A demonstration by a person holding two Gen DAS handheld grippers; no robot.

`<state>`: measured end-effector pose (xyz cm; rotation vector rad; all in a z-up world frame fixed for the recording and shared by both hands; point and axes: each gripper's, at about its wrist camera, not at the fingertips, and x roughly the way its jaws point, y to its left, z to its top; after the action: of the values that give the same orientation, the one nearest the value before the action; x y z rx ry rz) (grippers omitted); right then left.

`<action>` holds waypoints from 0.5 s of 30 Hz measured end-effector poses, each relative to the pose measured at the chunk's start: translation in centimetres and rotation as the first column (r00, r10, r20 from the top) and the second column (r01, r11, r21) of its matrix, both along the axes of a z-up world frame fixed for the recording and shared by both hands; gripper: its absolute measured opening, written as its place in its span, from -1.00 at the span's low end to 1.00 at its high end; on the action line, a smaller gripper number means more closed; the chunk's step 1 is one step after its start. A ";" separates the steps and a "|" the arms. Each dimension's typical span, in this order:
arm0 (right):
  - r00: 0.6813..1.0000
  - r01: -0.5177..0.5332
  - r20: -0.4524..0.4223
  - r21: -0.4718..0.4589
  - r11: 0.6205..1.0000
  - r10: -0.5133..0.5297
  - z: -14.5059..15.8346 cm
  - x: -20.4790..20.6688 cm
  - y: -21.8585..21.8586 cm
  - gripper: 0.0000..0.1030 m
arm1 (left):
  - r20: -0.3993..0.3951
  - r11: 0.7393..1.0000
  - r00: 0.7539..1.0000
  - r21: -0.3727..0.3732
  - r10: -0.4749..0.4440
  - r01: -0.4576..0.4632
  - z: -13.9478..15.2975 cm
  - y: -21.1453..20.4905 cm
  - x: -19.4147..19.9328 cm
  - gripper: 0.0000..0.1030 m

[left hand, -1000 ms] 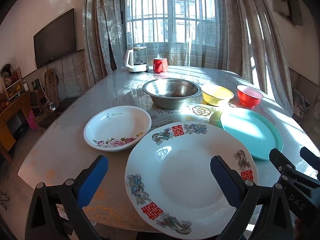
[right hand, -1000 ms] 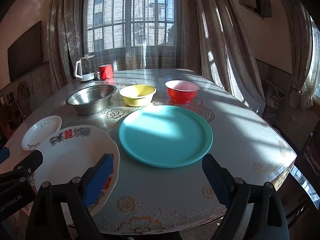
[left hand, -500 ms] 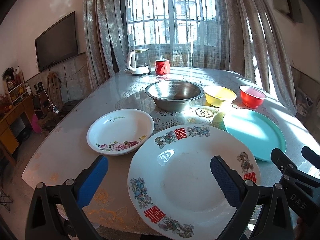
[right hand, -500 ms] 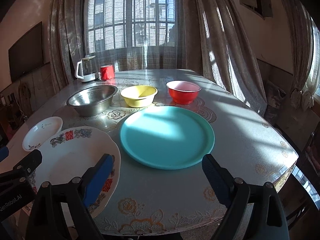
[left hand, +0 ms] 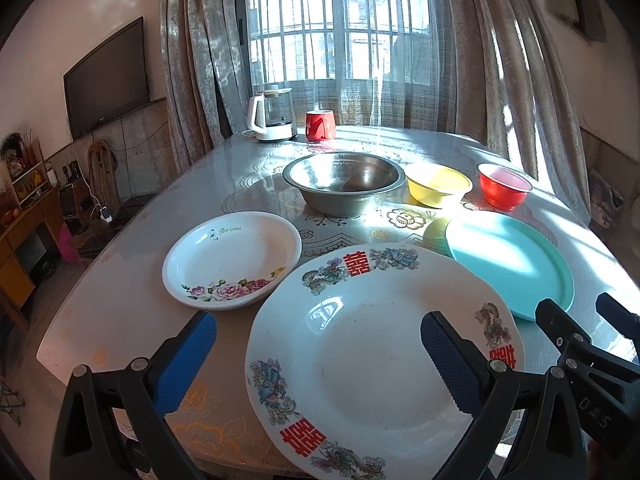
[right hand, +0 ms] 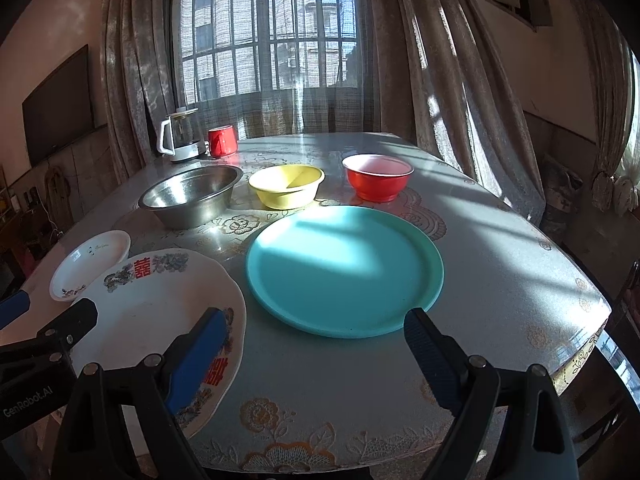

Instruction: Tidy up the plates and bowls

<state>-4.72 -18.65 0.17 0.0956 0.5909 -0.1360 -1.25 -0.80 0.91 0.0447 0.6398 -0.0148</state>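
Note:
A large white plate with red characters lies at the table's near edge. Left of it sits a small white floral dish. A teal plate lies to its right. Behind stand a steel bowl, a yellow bowl and a red bowl. My left gripper is open and empty, above the large plate's near part. My right gripper is open and empty, just before the teal plate's near rim.
A white kettle and a red mug stand at the table's far end by the curtained window. The table has its edge close on the right and near side. A TV hangs on the left wall.
Both grippers have drifted slightly forward and up; the dishes sit a little lower in view. Nothing on the table has moved and both grippers stay open.

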 end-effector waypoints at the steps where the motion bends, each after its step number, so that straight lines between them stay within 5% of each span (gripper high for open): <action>1: 1.000 -0.005 0.000 -0.002 1.000 0.005 0.0 0.1 0.1 0.79 | -0.001 1.000 1.000 0.002 0.000 0.000 0.0 0.0 0.1 0.99; 15: 0.999 -0.039 -0.007 0.010 0.999 0.039 -0.2 0.4 0.3 0.79 | -0.020 1.000 1.000 -0.006 0.003 -0.003 -0.3 0.1 0.4 0.99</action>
<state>-4.32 -18.37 -0.05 0.0929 0.6007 -0.0955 -0.85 -0.71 0.57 0.0376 0.6599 -0.0147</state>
